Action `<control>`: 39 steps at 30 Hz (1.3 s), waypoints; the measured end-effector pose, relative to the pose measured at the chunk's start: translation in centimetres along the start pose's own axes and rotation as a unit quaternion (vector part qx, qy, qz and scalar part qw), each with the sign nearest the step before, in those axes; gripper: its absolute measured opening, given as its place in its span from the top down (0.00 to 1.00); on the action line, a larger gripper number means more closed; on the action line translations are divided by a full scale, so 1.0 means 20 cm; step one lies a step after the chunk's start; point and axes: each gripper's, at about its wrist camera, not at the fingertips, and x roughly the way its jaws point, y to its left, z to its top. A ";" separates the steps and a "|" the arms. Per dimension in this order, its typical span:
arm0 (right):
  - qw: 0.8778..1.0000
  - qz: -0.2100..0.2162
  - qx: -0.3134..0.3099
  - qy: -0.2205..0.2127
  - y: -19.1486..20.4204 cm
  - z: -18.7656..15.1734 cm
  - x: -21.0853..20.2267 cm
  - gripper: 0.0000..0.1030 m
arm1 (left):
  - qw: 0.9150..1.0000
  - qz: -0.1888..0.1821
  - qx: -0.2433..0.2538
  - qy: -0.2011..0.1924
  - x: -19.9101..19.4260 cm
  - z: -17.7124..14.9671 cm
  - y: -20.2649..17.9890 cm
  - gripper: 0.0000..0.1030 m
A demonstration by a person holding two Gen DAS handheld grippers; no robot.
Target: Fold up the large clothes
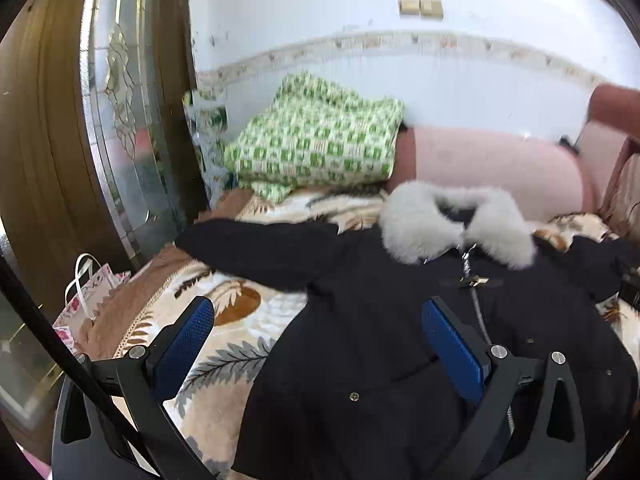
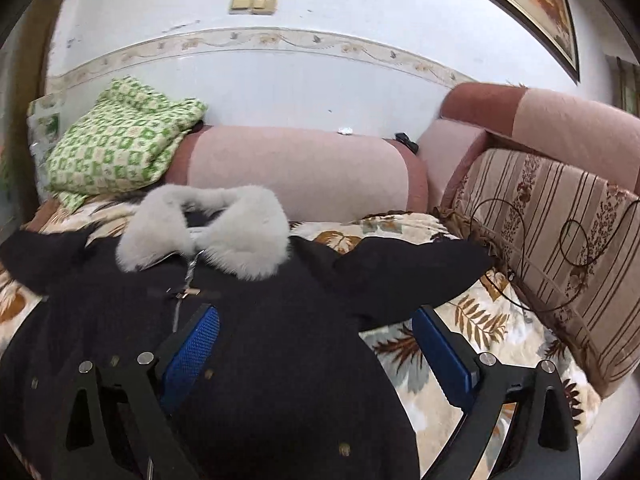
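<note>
A black coat point(image 1: 380, 340) with a grey fur collar point(image 1: 448, 220) lies front up on a leaf-patterned blanket point(image 1: 240, 320), zipped, sleeves spread to both sides. It also shows in the right wrist view point(image 2: 260, 340) with its collar point(image 2: 208, 232). My left gripper point(image 1: 316, 320) is open and empty above the coat's left side, near the left sleeve point(image 1: 260, 248). My right gripper point(image 2: 316, 332) is open and empty above the coat's right side, near the right sleeve point(image 2: 408, 272).
A green checked cloth point(image 1: 312, 144) lies at the back left on a pink sofa back point(image 1: 492, 172). A striped cushion point(image 2: 560, 240) with a thin cable stands at the right. A wooden glass door point(image 1: 120, 120) and a gift bag point(image 1: 92, 292) stand at the left.
</note>
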 end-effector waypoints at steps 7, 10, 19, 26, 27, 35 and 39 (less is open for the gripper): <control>1.000 -0.007 0.013 0.006 0.02 0.04 0.26 0.04 | 0.999 -0.022 -0.023 0.043 0.22 0.04 -0.02 0.00; 1.000 -0.020 0.013 0.015 0.00 0.00 0.36 0.04 | 0.999 -0.019 -0.011 0.050 0.28 0.01 -0.05 0.00; 0.998 -0.030 0.008 0.061 -0.11 -0.04 0.53 0.04 | 0.996 -0.007 -0.008 0.091 0.47 -0.06 -0.07 0.00; 0.997 -0.032 -0.005 0.074 -0.09 -0.08 0.56 0.04 | 0.995 0.028 -0.027 0.094 0.57 -0.03 0.08 0.00; 0.997 -0.033 -0.010 0.074 -0.08 -0.09 0.56 0.04 | 0.995 0.035 -0.030 0.092 0.57 -0.03 0.11 0.00; 0.996 0.018 0.010 0.089 -0.05 -0.10 0.52 0.04 | 0.987 0.123 -0.049 0.091 0.64 0.01 0.41 0.00; 0.992 0.063 0.026 0.108 0.01 -0.14 0.49 0.04 | 0.982 0.159 -0.048 0.088 0.68 0.03 0.52 0.00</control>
